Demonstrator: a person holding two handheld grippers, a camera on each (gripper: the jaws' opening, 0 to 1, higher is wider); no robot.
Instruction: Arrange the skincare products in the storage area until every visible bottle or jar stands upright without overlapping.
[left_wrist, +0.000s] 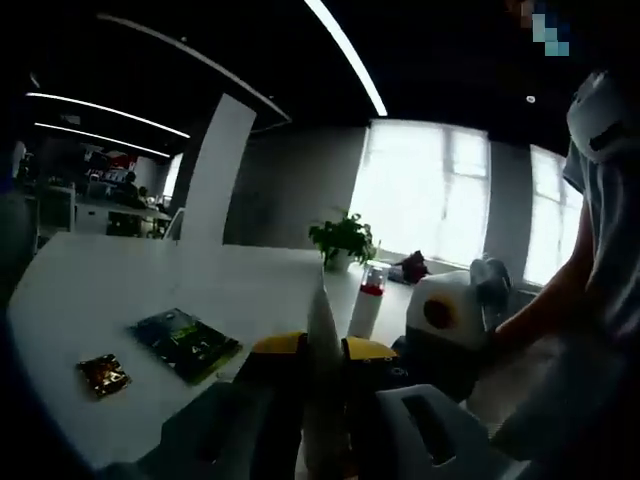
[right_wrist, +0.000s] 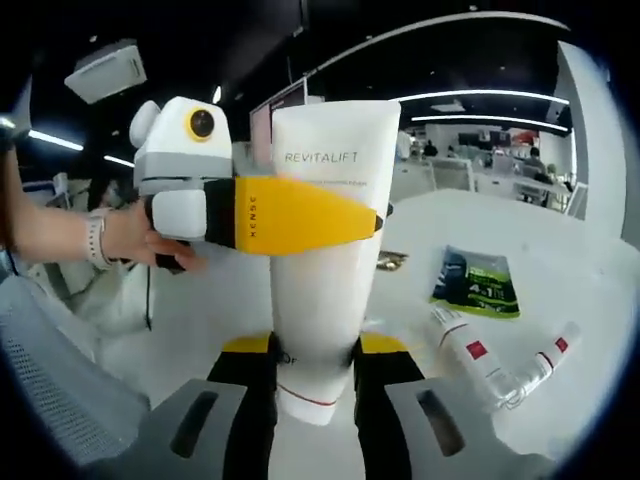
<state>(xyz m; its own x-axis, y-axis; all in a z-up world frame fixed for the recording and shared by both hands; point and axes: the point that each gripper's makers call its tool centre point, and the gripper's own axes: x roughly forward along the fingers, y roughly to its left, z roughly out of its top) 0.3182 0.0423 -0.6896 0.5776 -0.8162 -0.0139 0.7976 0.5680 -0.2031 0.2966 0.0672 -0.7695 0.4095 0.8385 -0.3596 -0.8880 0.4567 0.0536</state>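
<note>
Between both grippers a white tube (right_wrist: 322, 260) marked REVITALIFT is held upright above the white table (right_wrist: 560, 250). Its lower end is clamped by the right gripper (right_wrist: 318, 375); higher up it is pinched by the left gripper (right_wrist: 290, 215), a hand (right_wrist: 140, 238) seen behind. Seen edge-on, the tube (left_wrist: 322, 390) sits between the left gripper (left_wrist: 322, 400) jaws. Two small bottles (right_wrist: 495, 365) lie flat on the table, near a green sachet (right_wrist: 478, 282). A red-capped bottle (left_wrist: 368, 300) stands upright beyond, by a potted plant (left_wrist: 343, 240); a gold packet (left_wrist: 103, 375) lies beside another sachet (left_wrist: 185, 343).

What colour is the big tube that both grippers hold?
White tube, with a thin red line; clearest in right gripper view.
</note>
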